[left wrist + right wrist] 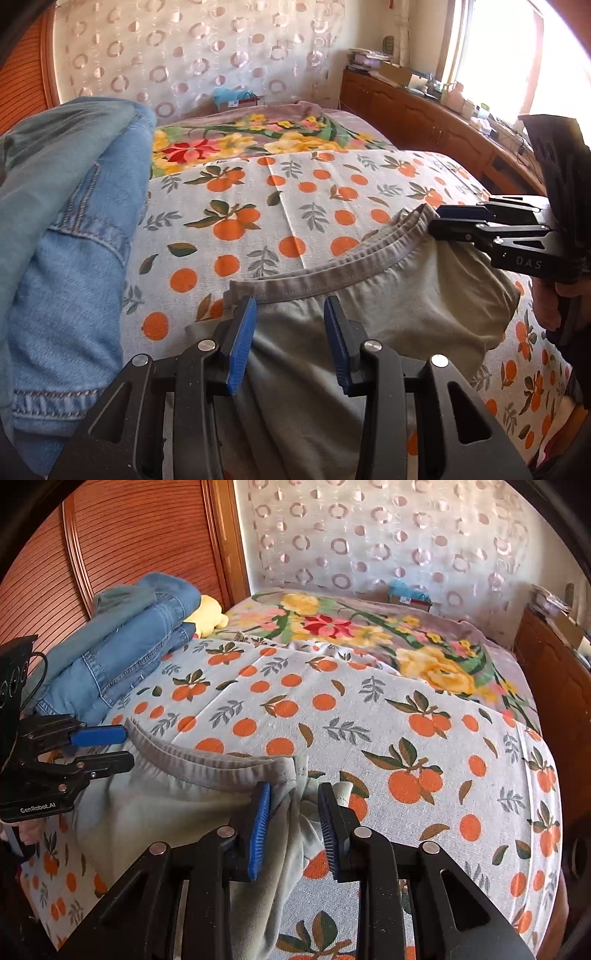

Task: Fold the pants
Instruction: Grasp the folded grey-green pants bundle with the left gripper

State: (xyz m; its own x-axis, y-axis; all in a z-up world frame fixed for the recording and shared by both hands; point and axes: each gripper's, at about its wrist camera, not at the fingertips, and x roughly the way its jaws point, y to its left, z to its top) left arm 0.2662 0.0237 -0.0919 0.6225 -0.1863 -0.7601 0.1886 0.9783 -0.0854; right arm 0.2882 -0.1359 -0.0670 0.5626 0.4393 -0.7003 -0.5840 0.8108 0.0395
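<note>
Grey-green pants (369, 310) lie on the orange-print bedsheet (288, 206), their ribbed waistband (332, 266) toward the wall. My left gripper (291, 306) is open, its blue pads straddling the left end of the waistband, cloth between them. My right gripper (293, 790) is open over the right end of the waistband (229, 764), with a fold of the pants (155, 812) between its pads. Each gripper shows in the other's view: the right one (439, 218) and the left one (125, 746).
A stack of folded blue jeans (122, 646) sits at the left of the bed (332, 701), with a yellow plush toy (210, 620) behind it. A floral blanket (258, 136) lies toward the wall. A wooden cabinet (424, 110) runs along the right under the window.
</note>
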